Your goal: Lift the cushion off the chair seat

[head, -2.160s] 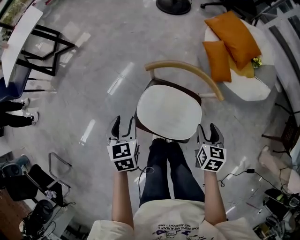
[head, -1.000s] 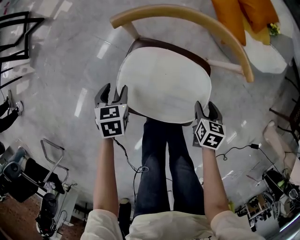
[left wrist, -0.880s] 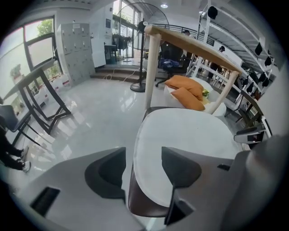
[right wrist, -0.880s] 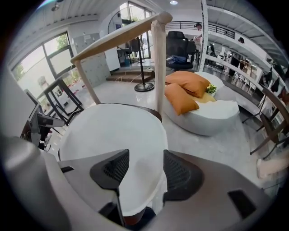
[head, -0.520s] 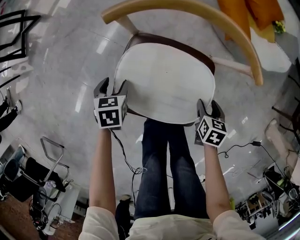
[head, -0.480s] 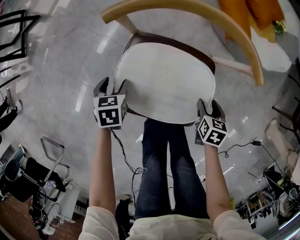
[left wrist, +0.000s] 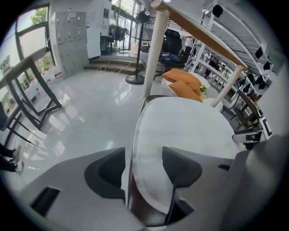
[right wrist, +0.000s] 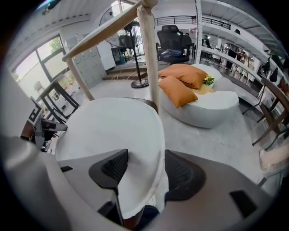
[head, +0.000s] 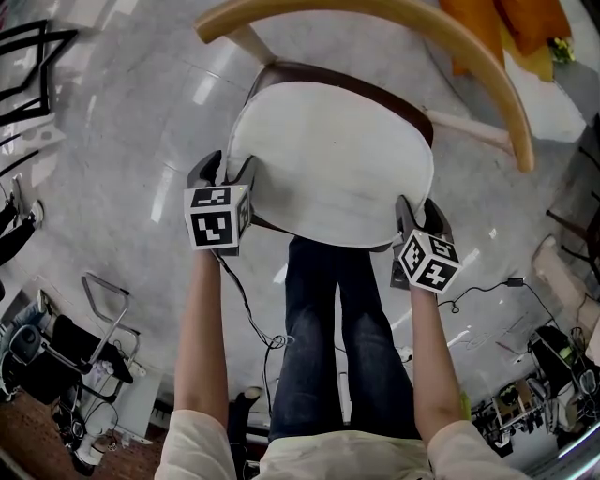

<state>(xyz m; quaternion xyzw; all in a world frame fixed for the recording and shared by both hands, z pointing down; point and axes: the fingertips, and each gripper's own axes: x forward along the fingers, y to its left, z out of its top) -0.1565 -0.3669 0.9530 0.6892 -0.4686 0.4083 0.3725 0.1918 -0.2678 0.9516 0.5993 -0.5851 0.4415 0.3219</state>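
Cushion [head: 328, 159] on the chair [head: 375, 14]: its side edges sit between the jaws of my left hand-held gripper [head: 225, 170] and right hand-held gripper [head: 419, 209], which have just been opening and stand wide apart, unclamped.

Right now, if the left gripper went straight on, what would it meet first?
The white cushion: its edge already lies between the left gripper's jaws, which have just been opening; likely the dark seat rim beneath next.

A white cushion [head: 328, 164] lies on the seat of a wooden chair [head: 225, 17] standing on the grey floor [head: 122, 141].
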